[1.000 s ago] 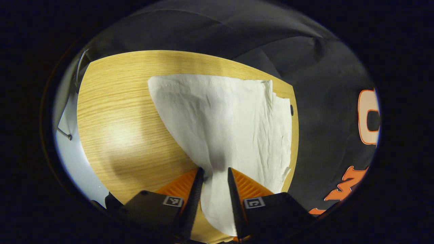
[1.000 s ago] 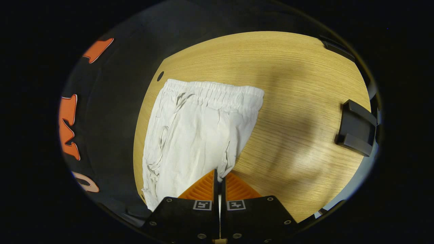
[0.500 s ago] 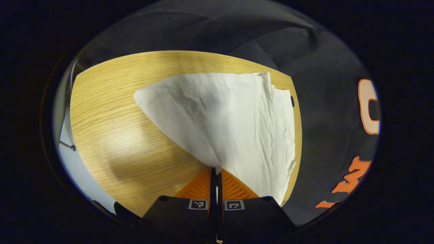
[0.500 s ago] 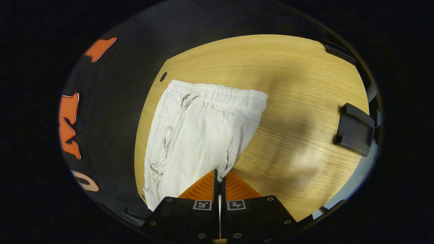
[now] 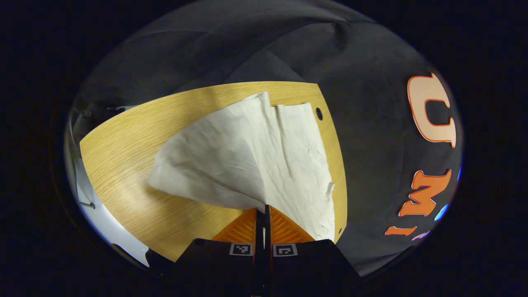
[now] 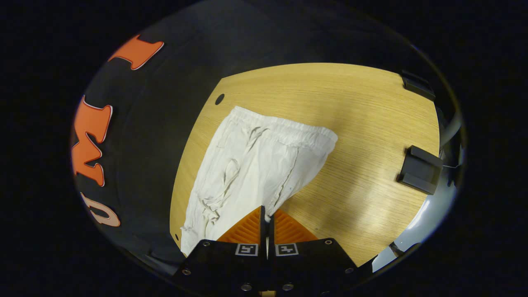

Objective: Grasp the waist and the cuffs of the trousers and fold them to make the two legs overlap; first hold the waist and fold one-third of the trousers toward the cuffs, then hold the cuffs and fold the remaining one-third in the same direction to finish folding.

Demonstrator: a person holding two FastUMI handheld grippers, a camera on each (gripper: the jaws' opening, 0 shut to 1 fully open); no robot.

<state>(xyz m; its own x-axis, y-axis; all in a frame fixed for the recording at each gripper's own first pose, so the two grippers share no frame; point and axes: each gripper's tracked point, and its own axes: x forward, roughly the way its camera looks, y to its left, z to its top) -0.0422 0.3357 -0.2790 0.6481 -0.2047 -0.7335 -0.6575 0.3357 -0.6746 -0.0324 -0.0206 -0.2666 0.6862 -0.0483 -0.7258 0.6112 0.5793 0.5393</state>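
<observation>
White trousers (image 5: pixel 264 152) lie on a wooden table (image 5: pixel 123 152). In the left gripper view the near part of the cloth is raised off the wood in a slanting sheet, with two straight layered ends at the far side. My left gripper (image 5: pixel 264 209) is shut on the near edge of that cloth. In the right gripper view the trousers (image 6: pixel 251 169) stretch away to their gathered elastic waistband (image 6: pixel 288 128), with a drawstring loose on top. My right gripper (image 6: pixel 266 211) is shut on the near edge of the cloth.
The booth's black cloth wall (image 6: pixel 161 123) runs along the table's edge beside the trousers. A small round hole (image 6: pixel 219 99) sits in the table corner. A black block (image 6: pixel 420 175) stands near the opposite table edge (image 6: pixel 412 231). Bare wood (image 6: pixel 363 123) lies between.
My left gripper, open around the cloth a second ago, has shut on it and raised it, so the cloth now slants up. My right gripper stayed shut and drew back slightly.
</observation>
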